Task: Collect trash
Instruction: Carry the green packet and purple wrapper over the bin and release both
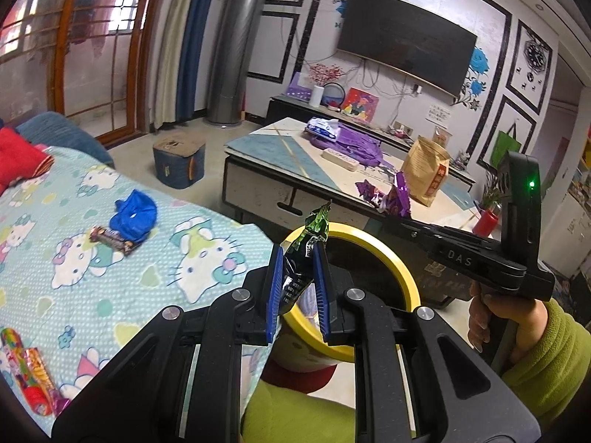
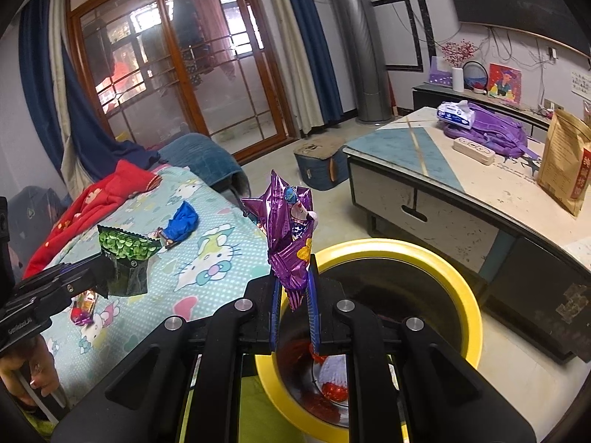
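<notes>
Hello Kitty bedsheet (image 1: 110,265) beside yellow-rimmed trash bin (image 2: 469,295). Left gripper (image 1: 297,288) pinches green snack wrapper (image 1: 314,232) at the rim; right gripper (image 2: 293,306) clamps purple foil wrapper (image 2: 290,236) over the opening. Risk: light foil drifting outside on release (left one sits marginal). Chocolate bar wrapper (image 1: 114,240) remains on the sheet.

"DAS" embossed on right claw (image 1: 397,199) body; brown paper bag (image 2: 567,162) print unreadable.
</notes>
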Tool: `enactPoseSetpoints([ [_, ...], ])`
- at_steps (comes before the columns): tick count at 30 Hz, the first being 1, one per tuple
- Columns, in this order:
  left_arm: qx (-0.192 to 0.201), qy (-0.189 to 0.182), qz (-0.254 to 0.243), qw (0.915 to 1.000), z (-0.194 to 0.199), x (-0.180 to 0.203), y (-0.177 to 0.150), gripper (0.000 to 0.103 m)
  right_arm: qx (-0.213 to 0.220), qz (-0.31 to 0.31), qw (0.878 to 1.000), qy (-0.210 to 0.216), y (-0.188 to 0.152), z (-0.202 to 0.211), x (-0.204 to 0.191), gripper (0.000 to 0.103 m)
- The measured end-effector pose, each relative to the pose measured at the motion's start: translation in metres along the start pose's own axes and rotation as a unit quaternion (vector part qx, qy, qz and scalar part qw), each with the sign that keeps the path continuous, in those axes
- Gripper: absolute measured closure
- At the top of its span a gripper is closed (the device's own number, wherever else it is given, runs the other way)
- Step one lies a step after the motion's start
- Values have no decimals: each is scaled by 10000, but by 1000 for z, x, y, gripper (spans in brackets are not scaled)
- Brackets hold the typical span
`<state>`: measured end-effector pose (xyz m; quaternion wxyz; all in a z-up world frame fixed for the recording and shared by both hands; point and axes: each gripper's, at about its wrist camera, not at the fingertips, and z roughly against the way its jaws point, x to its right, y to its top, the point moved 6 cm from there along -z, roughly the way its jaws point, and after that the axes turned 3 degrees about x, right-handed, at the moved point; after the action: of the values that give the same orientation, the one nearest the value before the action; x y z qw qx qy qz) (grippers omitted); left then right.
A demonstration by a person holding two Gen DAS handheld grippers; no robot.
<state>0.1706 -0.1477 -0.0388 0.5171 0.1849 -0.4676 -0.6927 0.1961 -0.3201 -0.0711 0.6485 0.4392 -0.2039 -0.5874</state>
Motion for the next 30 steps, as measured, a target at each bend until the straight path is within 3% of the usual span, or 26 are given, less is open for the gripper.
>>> enactPoseSetpoints([
  [17, -36, -391, -467, 9981, -36, 45, -7, 91, 4, -289, 9986, -439, -4, 10, 49, 91],
  [30, -348, -570, -824, 9944, -67, 73, -29, 90, -178, -641, 9960, -590, -19, 4, 87, 90],
])
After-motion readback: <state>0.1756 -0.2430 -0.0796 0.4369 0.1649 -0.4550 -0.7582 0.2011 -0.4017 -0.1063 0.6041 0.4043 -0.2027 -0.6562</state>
